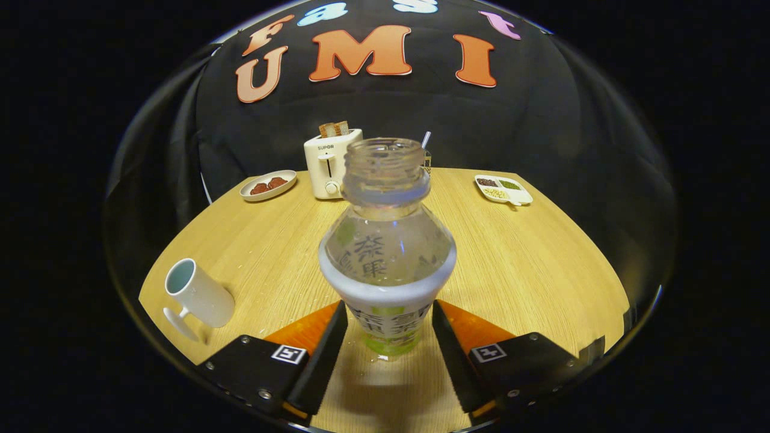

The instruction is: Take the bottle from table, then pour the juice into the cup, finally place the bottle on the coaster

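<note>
Standing at the far edge of the round wooden table (529, 258), beyond the fingers and slightly left of the bottle's neck: one white toaster (329, 163) with two slices of toast (334, 128) raised in its slots. Left of the toaster: one small oval plate (268, 184) holding dark reddish pieces. Far right, near the table edge: one white divided dish (504, 189) with small portions in separate compartments. Directly behind the bottle's mouth: a thin straw-like rod (426, 139), its base hidden.

Ahead and well left of the left finger: one white cup (197, 297) with a handle, empty as far as can be seen, standing apart from all other items with bare table between it and the bottle.

Task item: one clear plastic bottle (388, 252), uncapped, upright, with a white printed label around its lower body. It stands between the two fingers, its base resting on the table.

Gripper (389, 337): fingers spread to the bottle's width, one on each side of the labelled lower part; whether both actually press on it cannot be told.
</note>
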Tool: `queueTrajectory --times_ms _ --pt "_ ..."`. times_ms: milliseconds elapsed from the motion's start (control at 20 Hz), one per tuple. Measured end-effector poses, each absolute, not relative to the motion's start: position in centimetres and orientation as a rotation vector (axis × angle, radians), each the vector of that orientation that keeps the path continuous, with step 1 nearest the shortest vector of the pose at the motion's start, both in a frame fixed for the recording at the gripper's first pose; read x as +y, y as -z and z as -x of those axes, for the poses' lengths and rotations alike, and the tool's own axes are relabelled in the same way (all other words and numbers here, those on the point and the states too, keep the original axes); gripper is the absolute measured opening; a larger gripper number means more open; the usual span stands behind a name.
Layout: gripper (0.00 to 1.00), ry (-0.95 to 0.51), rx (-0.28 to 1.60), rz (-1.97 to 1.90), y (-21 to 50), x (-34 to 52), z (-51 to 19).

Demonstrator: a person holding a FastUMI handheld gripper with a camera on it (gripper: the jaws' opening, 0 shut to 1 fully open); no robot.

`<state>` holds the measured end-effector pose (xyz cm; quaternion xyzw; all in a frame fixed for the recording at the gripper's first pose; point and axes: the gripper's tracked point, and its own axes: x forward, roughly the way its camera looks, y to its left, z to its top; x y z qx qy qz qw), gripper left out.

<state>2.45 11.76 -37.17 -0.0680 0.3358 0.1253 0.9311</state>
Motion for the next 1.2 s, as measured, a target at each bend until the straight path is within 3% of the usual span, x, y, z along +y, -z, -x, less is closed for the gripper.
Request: queueTrajectory --times_ms 100,300,1200 --pt "0.71 -0.254 0.693 0.139 36.9 11.7 -2.3" --pt "0.59 -0.258 0.691 0.118 35.0 12.9 -2.1" --pt "0.58 -0.331 0.421 0.881 29.3 22.1 -4.5"
